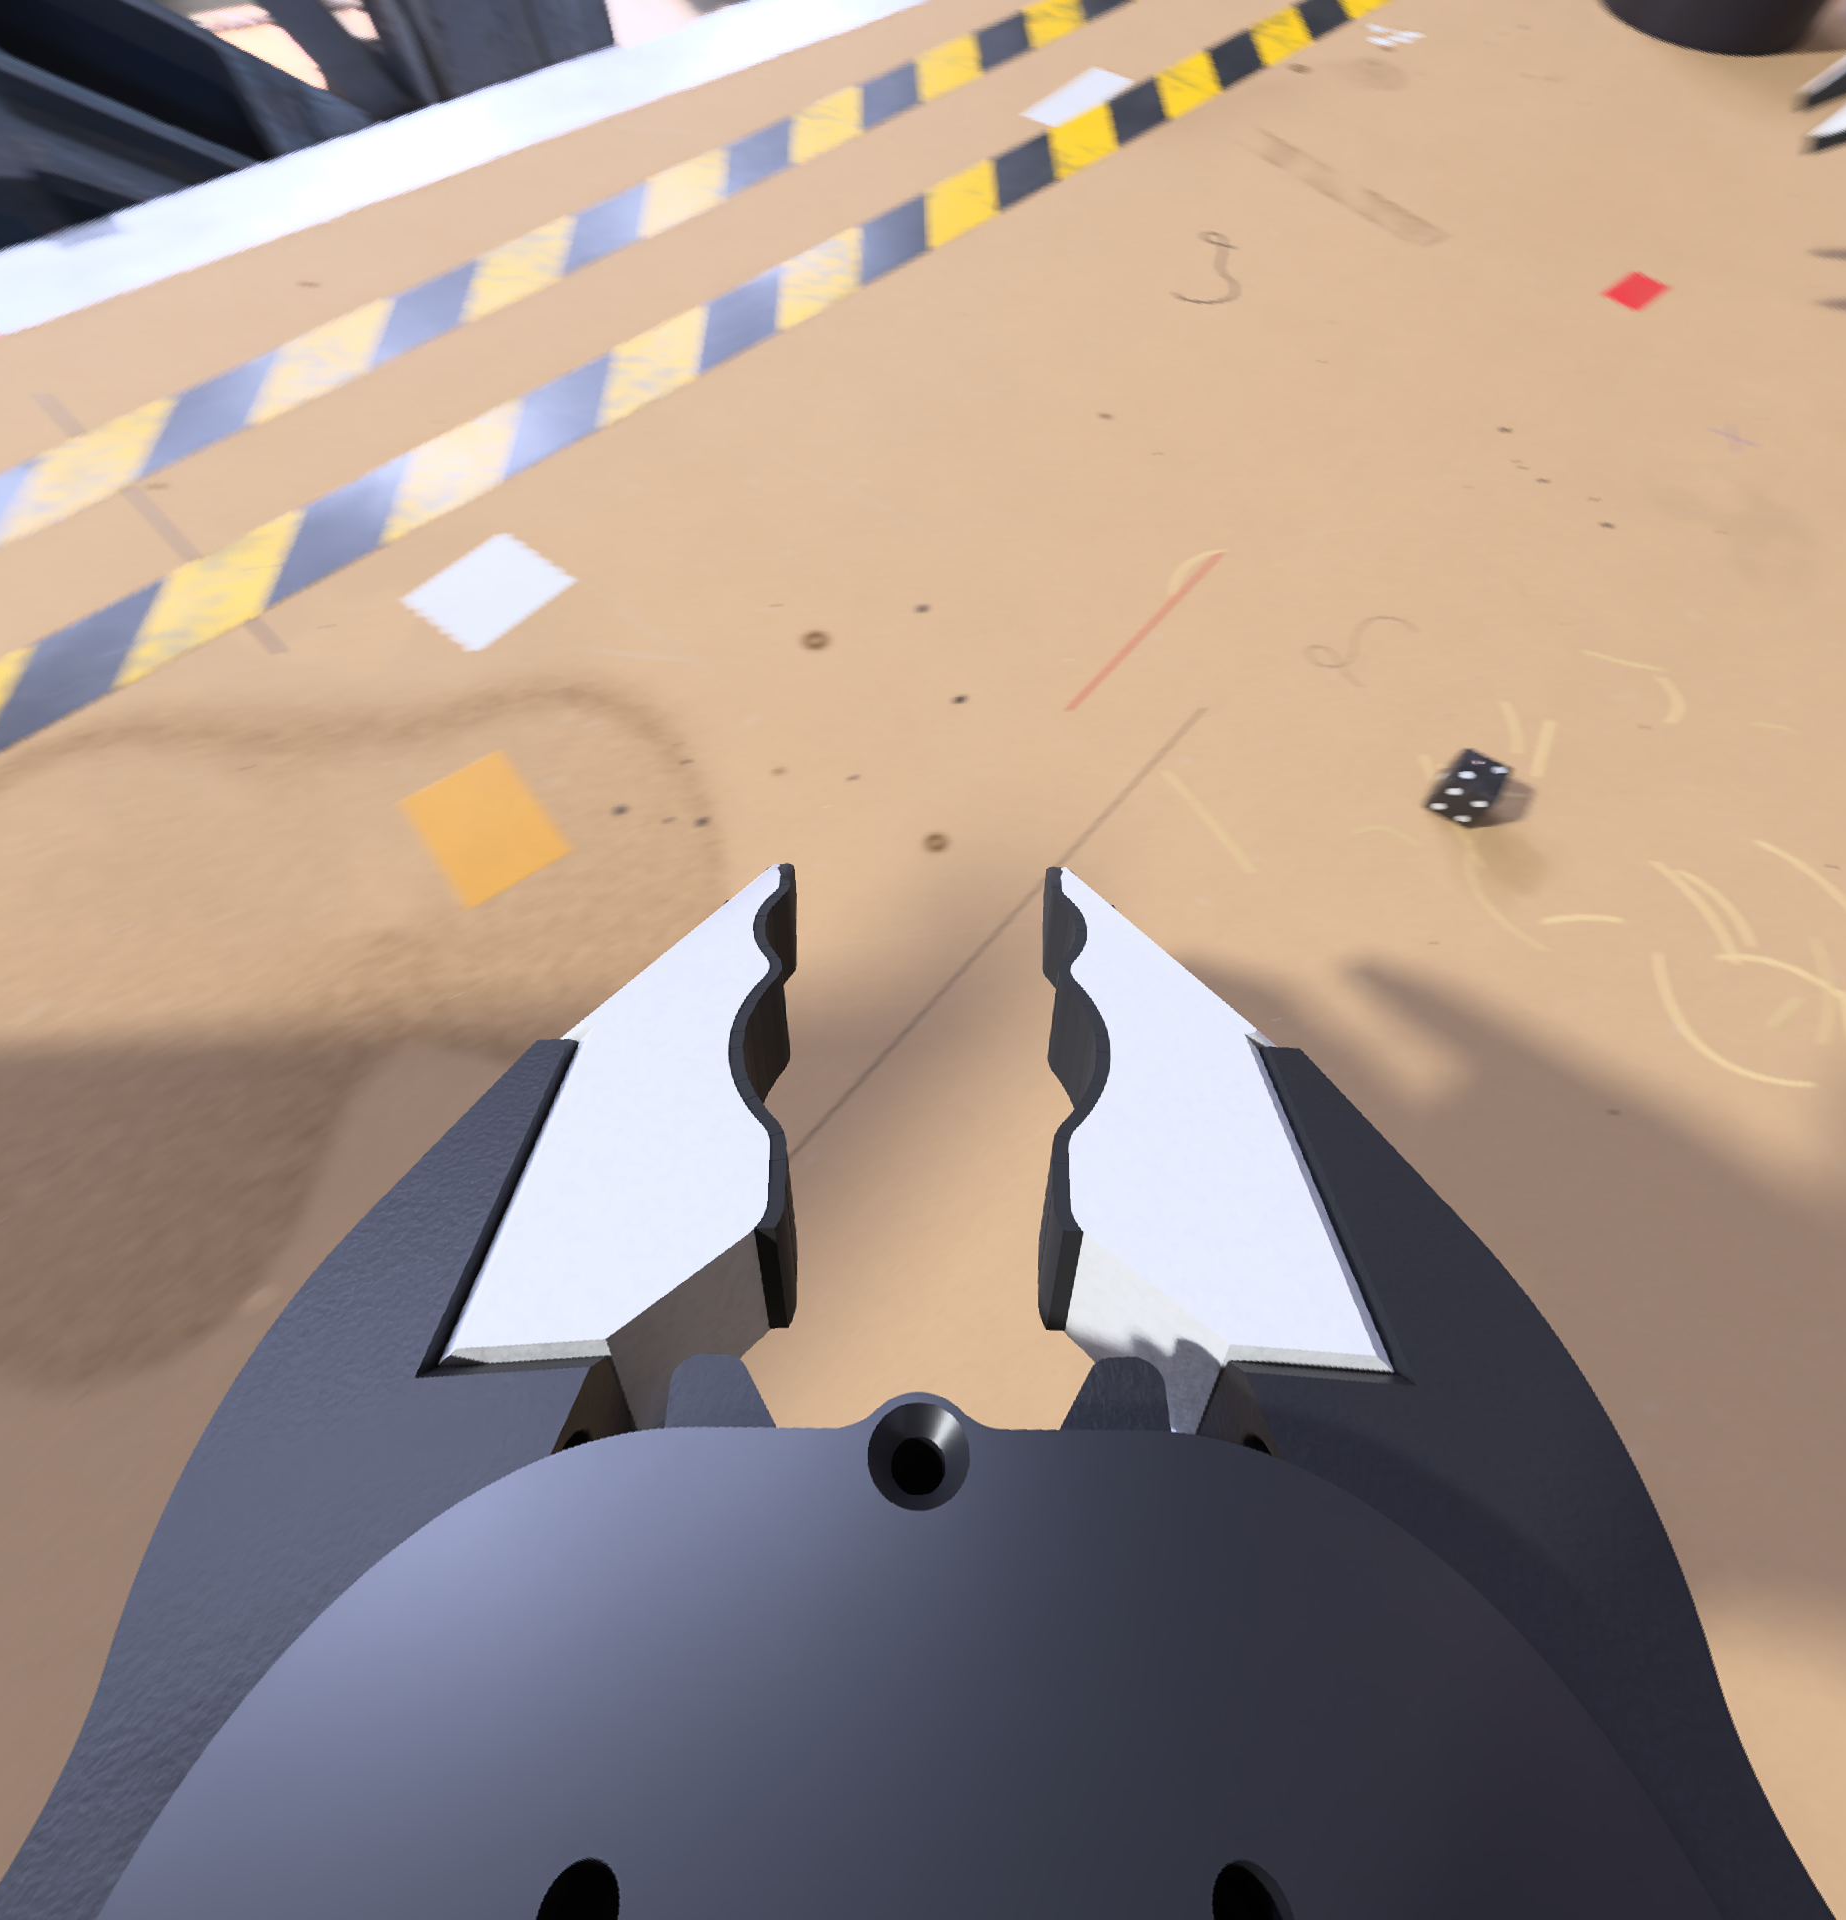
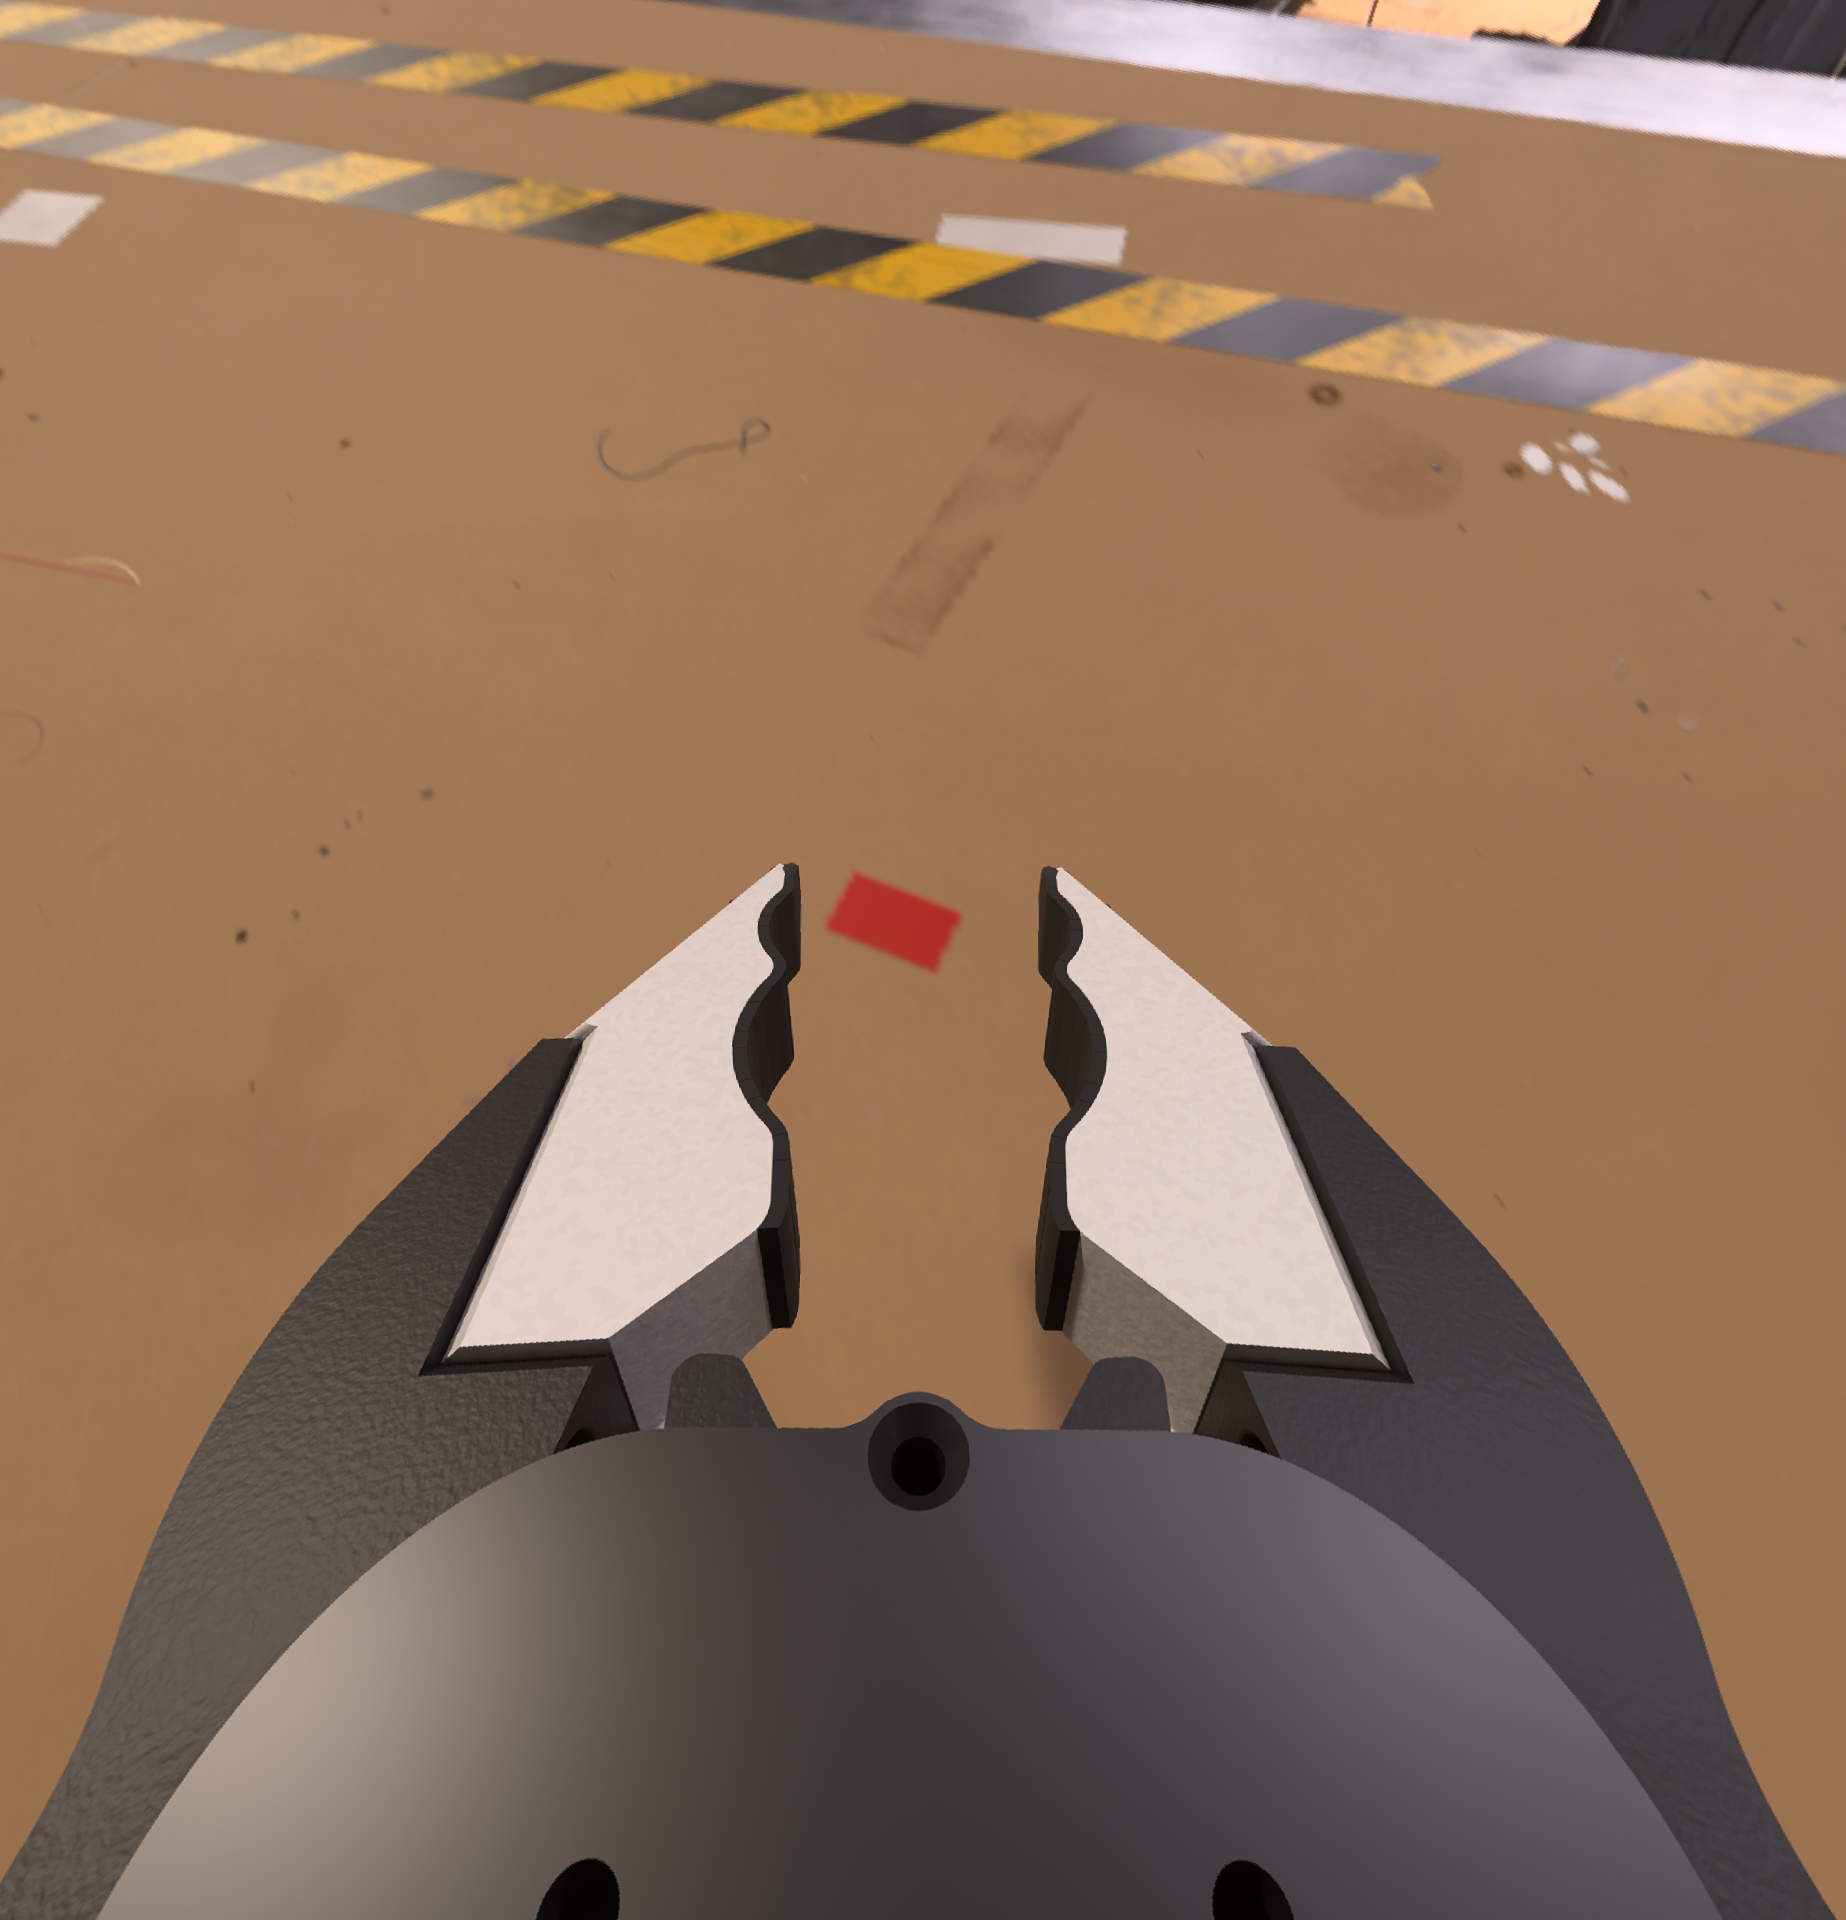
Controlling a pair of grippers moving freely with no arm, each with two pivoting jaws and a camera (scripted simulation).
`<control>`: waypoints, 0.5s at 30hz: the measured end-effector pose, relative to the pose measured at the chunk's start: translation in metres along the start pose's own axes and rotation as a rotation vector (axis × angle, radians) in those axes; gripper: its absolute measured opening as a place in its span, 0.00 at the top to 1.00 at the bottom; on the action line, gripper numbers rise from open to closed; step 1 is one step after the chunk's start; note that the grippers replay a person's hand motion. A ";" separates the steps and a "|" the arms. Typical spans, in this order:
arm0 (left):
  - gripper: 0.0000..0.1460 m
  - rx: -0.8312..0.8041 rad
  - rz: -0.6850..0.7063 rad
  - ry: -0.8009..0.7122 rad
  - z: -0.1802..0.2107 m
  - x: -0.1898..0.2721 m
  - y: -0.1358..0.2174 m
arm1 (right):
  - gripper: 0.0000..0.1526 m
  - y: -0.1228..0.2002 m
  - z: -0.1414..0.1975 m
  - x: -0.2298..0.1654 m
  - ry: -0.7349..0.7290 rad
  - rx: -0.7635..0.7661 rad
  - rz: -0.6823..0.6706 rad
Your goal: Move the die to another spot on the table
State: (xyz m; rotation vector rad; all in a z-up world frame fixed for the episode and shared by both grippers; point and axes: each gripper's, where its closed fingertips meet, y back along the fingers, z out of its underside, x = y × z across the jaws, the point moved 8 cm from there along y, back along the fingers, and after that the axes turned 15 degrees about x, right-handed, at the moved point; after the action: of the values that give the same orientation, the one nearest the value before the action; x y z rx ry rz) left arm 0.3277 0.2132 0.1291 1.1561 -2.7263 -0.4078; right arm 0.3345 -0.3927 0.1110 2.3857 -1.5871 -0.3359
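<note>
A small black die (image 1: 1473, 790) with white pips lies on the tan table in the left wrist view, ahead and well to the right of my left gripper (image 1: 919, 878). The left gripper is open and empty, held above the table. My right gripper (image 2: 917, 878) is open and empty too, above the table, with a red patch (image 2: 895, 921) showing between its fingertips. The die does not show in the right wrist view. The right gripper's fingers (image 1: 1844, 99) show at the top right edge of the left wrist view.
Two yellow-and-black striped tapes (image 1: 690, 343) (image 2: 898, 260) run along the far side, before a metal table edge (image 1: 379, 156). Flat patches lie on the table: white (image 1: 488, 590), orange (image 1: 483, 828), red (image 1: 1636, 291). A dark round object (image 1: 1719, 21) stands at the top right.
</note>
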 end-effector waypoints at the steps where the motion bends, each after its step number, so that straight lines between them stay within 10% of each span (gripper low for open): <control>1: 0.67 0.008 -0.031 -0.006 0.000 -0.007 0.006 | 0.70 0.008 0.002 0.005 0.000 -0.016 0.002; 7: 0.68 0.021 -0.104 0.023 -0.001 -0.026 0.008 | 0.75 0.048 0.025 -0.002 0.068 -0.153 -0.149; 15: 0.80 -0.023 -0.023 0.010 -0.010 -0.014 -0.020 | 0.71 0.020 0.036 -0.042 0.122 -0.184 -0.244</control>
State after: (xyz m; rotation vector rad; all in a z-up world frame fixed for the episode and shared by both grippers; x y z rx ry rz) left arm 0.3529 0.2083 0.1319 1.1816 -2.6949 -0.4349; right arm 0.2892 -0.3649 0.0859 2.4070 -1.1621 -0.3582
